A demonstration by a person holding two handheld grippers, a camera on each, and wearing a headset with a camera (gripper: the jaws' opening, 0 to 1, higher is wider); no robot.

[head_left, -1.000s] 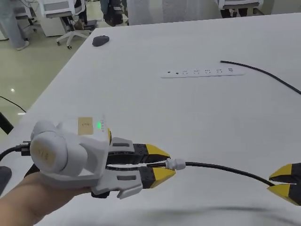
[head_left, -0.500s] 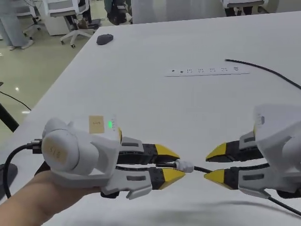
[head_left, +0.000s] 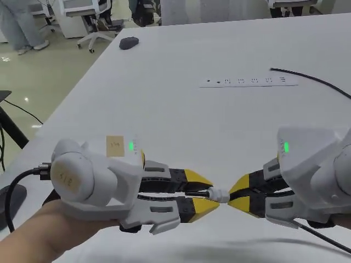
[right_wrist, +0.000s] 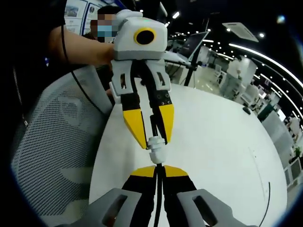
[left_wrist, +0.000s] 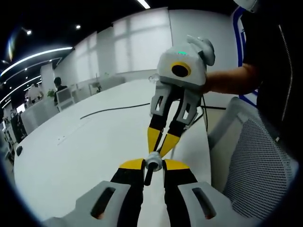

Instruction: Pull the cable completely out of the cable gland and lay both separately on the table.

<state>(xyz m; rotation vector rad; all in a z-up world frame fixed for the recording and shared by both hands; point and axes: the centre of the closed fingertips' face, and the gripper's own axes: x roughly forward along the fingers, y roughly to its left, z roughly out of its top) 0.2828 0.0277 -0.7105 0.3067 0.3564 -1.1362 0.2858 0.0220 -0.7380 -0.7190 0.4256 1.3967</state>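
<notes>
**Q:** What is the state of the left gripper (head_left: 213, 193)?
**A:** Closed. Its yellow tips clamp the rear of the white gland (head_left: 219, 194). The front end of the gland projects just past the tips. The gripper sits low over the table (head_left: 181, 120), with its jaws pointing toward the right gripper.

**Q:** What is the state of the right gripper (head_left: 233, 194)?
**A:** Closed. In the right gripper view, the black cable (right_wrist: 158, 187) runs between its two yellow tips, which pinch it just behind the gland. The tips of the two grippers face each other and nearly touch, with the gland between them.

**Q:** Where are the cable and the gland?
**A:** Both are held above the near edge of the table. The cable is seated in the gland. In the head view, the free length of cable leaves beneath the right gripper and trails toward the lower right corner. Whether that length touches the table cannot be determined.

**Q:** What else is on the table?
**A:** A white power strip (head_left: 249, 81) lies well beyond the grippers. A separate black cord (head_left: 312, 82) starts near its right end and runs off to the right. A dark mouse (head_left: 129, 43) sits near the far left edge.
</notes>
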